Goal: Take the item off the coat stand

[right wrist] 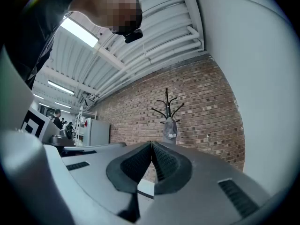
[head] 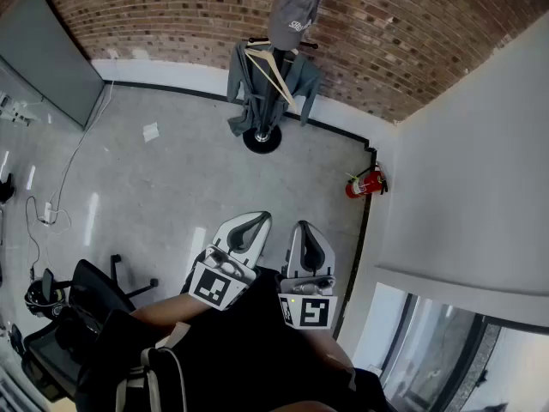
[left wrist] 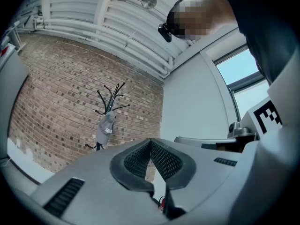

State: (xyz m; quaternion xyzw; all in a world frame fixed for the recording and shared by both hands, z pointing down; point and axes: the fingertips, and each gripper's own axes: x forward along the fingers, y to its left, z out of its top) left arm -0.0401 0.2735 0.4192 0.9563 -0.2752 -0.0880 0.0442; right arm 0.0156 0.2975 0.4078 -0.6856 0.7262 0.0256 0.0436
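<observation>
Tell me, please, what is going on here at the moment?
A person holds a two-jaw gripper in each hand and stands some way back from the coat stand by the brick wall. A grey cap hangs at its top, with a grey garment on a wooden hanger below. The left gripper and right gripper point toward it, jaws together and empty. Nothing has been taken off yet.
</observation>
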